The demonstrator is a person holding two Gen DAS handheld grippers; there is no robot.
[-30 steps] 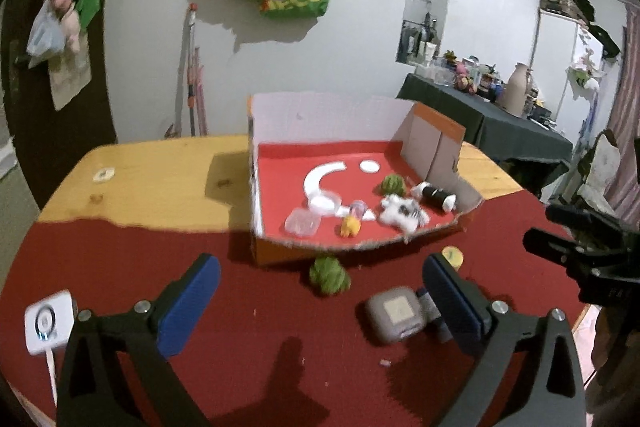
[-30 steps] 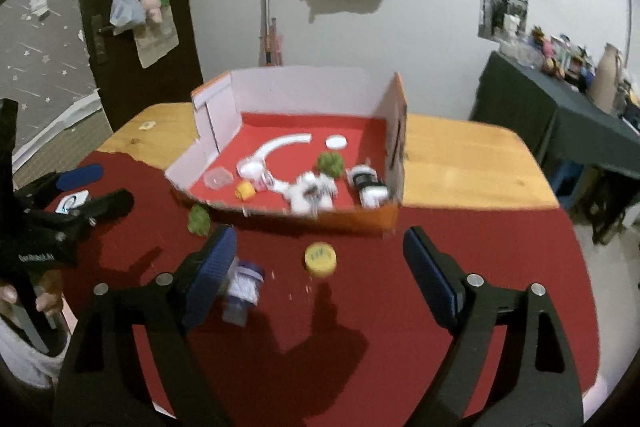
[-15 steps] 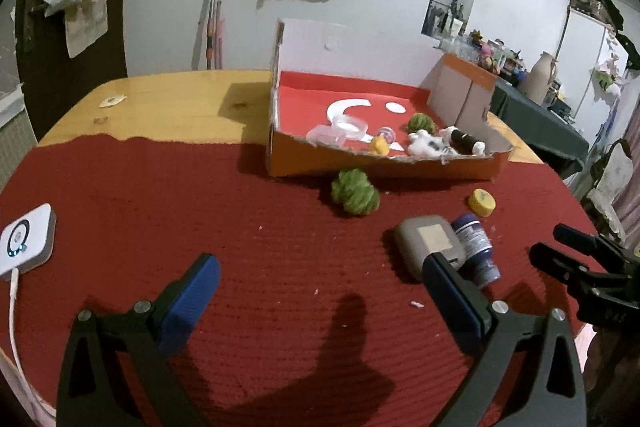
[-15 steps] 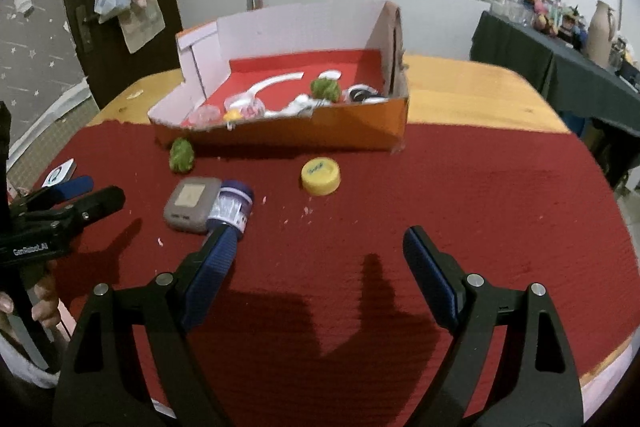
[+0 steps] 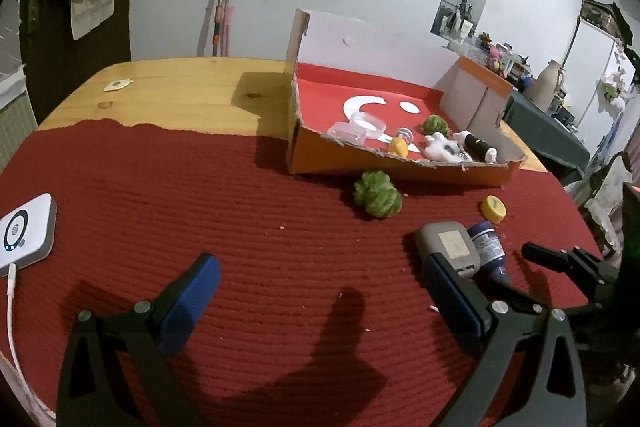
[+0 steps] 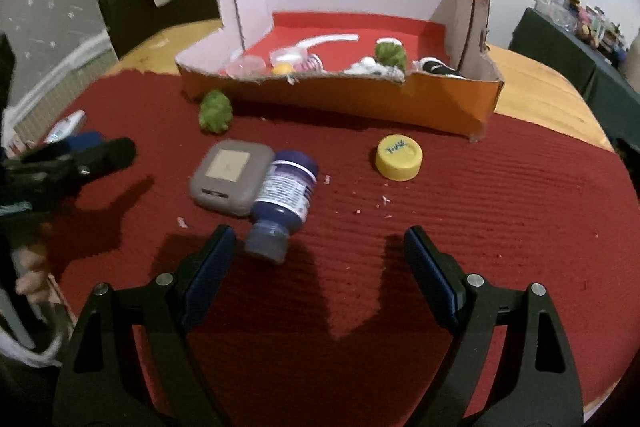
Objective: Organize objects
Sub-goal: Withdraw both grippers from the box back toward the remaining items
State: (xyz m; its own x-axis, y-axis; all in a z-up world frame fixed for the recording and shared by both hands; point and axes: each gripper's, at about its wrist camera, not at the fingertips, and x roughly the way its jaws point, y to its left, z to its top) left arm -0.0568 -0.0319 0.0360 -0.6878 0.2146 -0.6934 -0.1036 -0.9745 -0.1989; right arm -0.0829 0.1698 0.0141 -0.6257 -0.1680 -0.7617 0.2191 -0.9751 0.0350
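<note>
Just beyond right gripper's point(image 6: 316, 263) left pad point(image 6: 208, 267), seemingly untouched: blue bottle point(image 6: 284, 199).

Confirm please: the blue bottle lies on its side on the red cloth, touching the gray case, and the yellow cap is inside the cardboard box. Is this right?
Not quite. The yellow cap is outside the cardboard box, on the red cloth in front of it, as the right wrist view shows. The blue bottle does lie on its side touching the gray case.
</note>
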